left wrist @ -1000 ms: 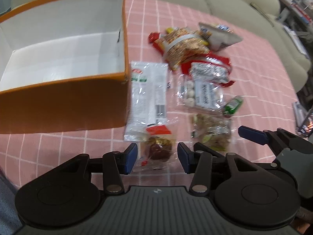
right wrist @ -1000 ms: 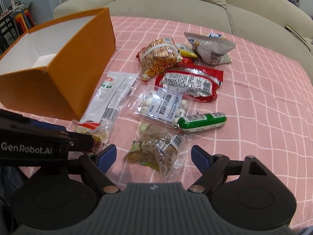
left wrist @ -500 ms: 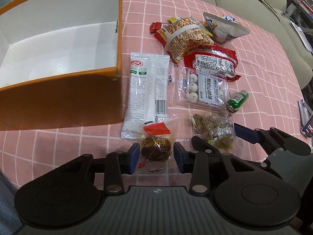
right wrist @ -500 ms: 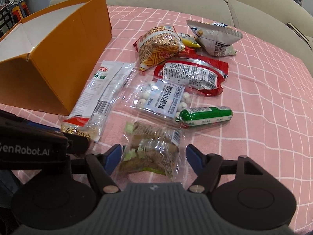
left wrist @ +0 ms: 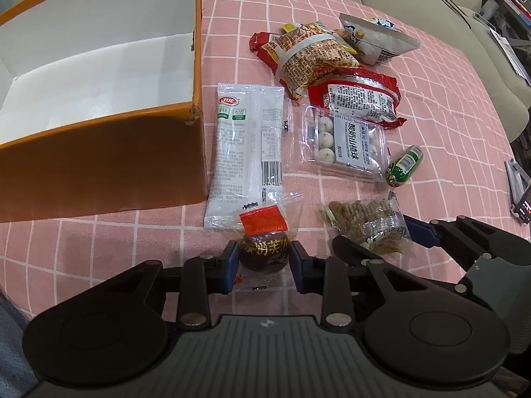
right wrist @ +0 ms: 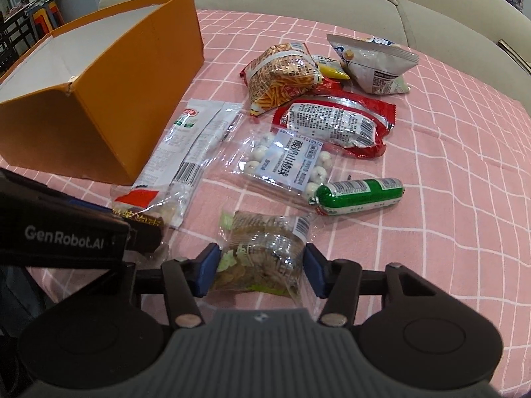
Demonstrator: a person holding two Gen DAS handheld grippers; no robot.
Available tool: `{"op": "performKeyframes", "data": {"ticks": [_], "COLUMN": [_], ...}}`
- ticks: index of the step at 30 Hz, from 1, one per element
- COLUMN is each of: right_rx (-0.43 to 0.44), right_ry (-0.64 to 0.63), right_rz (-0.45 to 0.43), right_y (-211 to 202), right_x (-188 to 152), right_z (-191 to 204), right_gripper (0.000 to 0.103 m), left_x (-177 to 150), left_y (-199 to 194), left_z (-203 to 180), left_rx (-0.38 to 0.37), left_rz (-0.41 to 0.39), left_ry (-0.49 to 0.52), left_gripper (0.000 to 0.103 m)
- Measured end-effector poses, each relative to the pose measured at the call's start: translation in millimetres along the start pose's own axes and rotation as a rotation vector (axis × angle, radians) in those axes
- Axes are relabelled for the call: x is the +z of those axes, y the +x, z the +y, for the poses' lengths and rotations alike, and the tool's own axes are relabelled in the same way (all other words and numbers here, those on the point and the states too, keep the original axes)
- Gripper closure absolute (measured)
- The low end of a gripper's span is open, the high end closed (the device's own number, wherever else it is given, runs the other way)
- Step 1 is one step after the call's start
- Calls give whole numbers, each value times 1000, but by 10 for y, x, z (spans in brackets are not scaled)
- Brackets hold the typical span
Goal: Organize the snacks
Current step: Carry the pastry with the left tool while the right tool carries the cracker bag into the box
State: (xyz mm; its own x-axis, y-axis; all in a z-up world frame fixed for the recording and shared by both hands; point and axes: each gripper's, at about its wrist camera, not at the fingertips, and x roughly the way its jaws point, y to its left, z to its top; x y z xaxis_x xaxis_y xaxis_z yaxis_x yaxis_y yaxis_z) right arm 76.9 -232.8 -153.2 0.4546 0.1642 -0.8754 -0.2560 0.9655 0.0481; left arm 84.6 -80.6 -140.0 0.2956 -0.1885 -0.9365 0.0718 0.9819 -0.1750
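Nearest the cameras, both tongs are down at the front edge of the snack spread, each set around its own packet so that 2 items can go at once. The left tongs [left wrist: 264, 265] are narrowed onto the dark round sweet in its clear wrapper [left wrist: 264, 251], blue pads touching its sides; the grip looks closed on it, and the wrapper lies on the pink checked table [left wrist: 99, 242]. The right tongs [right wrist: 260, 270] bracket the clear pack of brownish-green mix [right wrist: 262, 252], pads against the crinkled film, apparently pinching it low where the contents bulk out and give something firm to squeeze.

Just beyond lie the long white sachet [left wrist: 247, 152], alongside the box wall, the pack of white balls [right wrist: 288, 162] and the green sausage [right wrist: 360, 192] touching that pack's corner. Farther on sit the red packet [right wrist: 335, 124], the noodle-snack bag [right wrist: 282, 73] and the silver bag [right wrist: 371, 63], loosely heaped.

The open orange box [left wrist: 109, 159] stands to the left with nothing visible inside, probably the destination, close enough for short carries.
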Motion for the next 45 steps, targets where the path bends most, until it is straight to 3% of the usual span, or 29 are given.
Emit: {"op": "performKeyframes", "data": {"ticks": [13,30,45], "right_rx": [11,56,142], "right_ry": [-39,-122,-226], "right_rz": [-10,-211,-316], "right_y": [-310,-1064,-1203], "right_x": [-83,201,766], "right_z": [35,380,776], "right_gripper": [52,52,51], "left_x": [-165,-213,71], "left_y": [-314,-1170,-1554], "left_z": [64,313,897], "left_rx": [-37,-70,33], "left_rz": [-25,-211,-319], "left_ry": [27,-4,-61], "left_gripper": [68,68,68]}}
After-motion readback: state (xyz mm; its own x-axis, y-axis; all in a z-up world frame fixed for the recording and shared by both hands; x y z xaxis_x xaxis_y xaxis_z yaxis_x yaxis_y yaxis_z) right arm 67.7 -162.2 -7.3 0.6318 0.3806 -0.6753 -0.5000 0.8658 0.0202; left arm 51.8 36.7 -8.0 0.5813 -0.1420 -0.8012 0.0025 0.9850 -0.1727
